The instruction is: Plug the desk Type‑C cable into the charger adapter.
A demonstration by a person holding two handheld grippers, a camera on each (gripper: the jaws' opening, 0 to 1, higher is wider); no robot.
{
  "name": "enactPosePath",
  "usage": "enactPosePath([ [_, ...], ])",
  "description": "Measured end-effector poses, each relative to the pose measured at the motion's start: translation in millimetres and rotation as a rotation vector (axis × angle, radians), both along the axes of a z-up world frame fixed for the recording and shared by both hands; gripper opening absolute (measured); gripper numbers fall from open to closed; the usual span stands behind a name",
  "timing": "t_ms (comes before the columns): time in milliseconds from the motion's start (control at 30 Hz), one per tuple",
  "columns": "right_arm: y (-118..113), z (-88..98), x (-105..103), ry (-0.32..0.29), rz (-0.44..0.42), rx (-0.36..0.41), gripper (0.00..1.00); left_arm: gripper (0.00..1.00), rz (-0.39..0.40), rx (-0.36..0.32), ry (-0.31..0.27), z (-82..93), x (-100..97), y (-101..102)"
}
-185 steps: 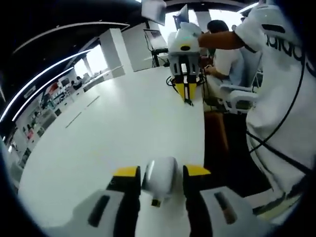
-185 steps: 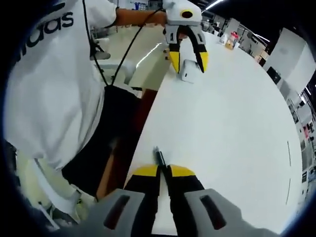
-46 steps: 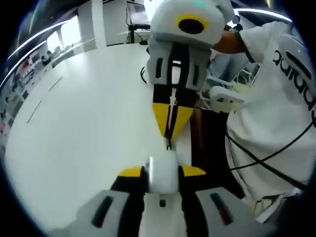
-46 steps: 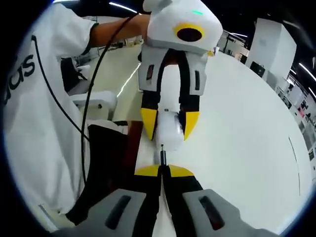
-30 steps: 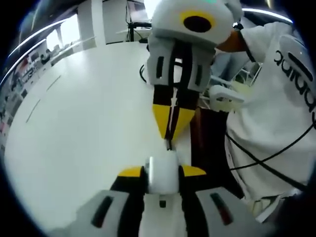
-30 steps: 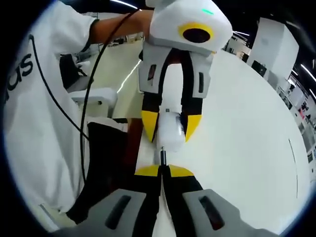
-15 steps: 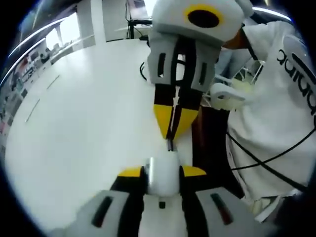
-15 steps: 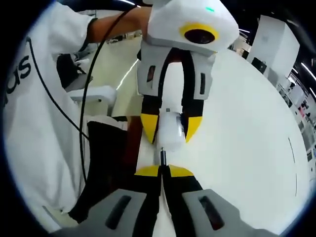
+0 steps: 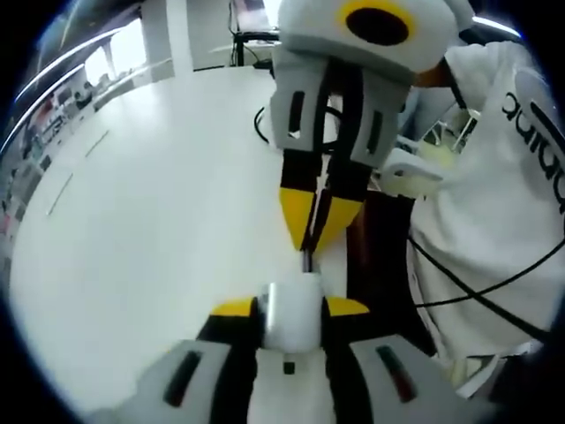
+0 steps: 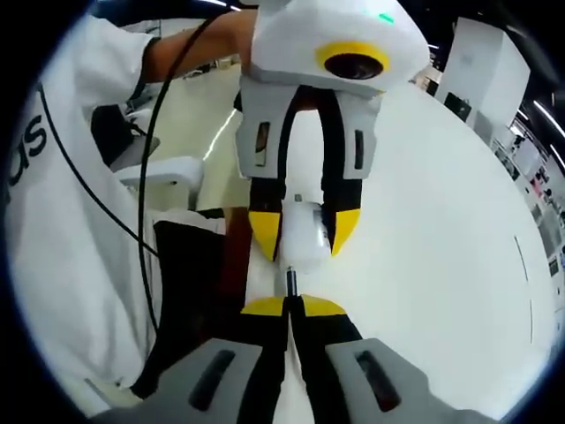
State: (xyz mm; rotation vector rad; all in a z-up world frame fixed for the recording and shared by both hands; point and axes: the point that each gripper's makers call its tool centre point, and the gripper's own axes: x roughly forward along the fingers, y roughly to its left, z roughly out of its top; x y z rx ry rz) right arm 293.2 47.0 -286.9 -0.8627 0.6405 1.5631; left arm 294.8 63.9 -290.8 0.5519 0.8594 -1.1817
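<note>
Charger adapter (image 9: 290, 311): smooth white plastic, slight sheen. Type-C cable (image 10: 289, 281) plug: dark plastic shell, metal tip. Left gripper (image 9: 291, 309): glossy white plastic body, matt black jaws, yellow tips; right gripper (image 10: 289, 305) alike. Desk (image 9: 150, 230): smooth white, matt. Person's shirt (image 9: 508, 185): white cloth.

Surface: white table (image 9: 132, 230), large, smooth.
On it, far side: black cable (image 9: 261, 132) loops.

Your two grippers meet tip to tip.
Your left gripper (image 9: 290, 306) has its yellow-tipped jaws clamped on something white; your right gripper (image 10: 294, 306) points straight at it, jaws pinched nearly together, your bare forearm (image 10: 190, 40) behind.
</note>
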Motion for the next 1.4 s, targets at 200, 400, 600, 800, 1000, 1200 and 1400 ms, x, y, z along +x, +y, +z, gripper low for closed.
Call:
enactPosePath([
  [200, 0.5, 0.0, -1.4, 0.006, -0.008, -0.009, 0.02, 0.26, 0.002, 0.006, -0.002, 0.0, 0.8, 0.1],
  [400, 0.1, 0.3, 0.1, 0.043, 0.023, 0.086, 0.03, 0.27, 0.014, -0.039, 0.016, 1.3, 1.5, 1.7],
  [600, 1.2, 2.9, 4.9, 0.074, 0.074, 0.233, 0.04, 0.26, 0.025, -0.092, 0.028, 6.4, -2.2, 1.7],
  [800, 0.1, 1.2, 4.0, 0.141, 0.068, 0.306, 0.04, 0.26, 0.024, -0.106, 0.03, 11.3, -2.0, 10.0],
  [1000, 1.3, -5.9, 0.1, 0.162, 0.069, 0.322, 0.04, 0.24, 0.024, -0.118, 0.04, 11.5, 1.5, 17.8],
  [1200, 1.9, -5.8, -4.4, 0.205, 0.039, 0.323, 0.03, 0.24, 0.015, -0.146, 0.058, 9.7, 9.6, 20.0],
  [1400, 3.6, -5.3, -2.4, 0.243, -0.019, 0.305, 0.02, 0.24, 0.024, -0.148, 0.05, 6.6, 11.8, 16.8],
])
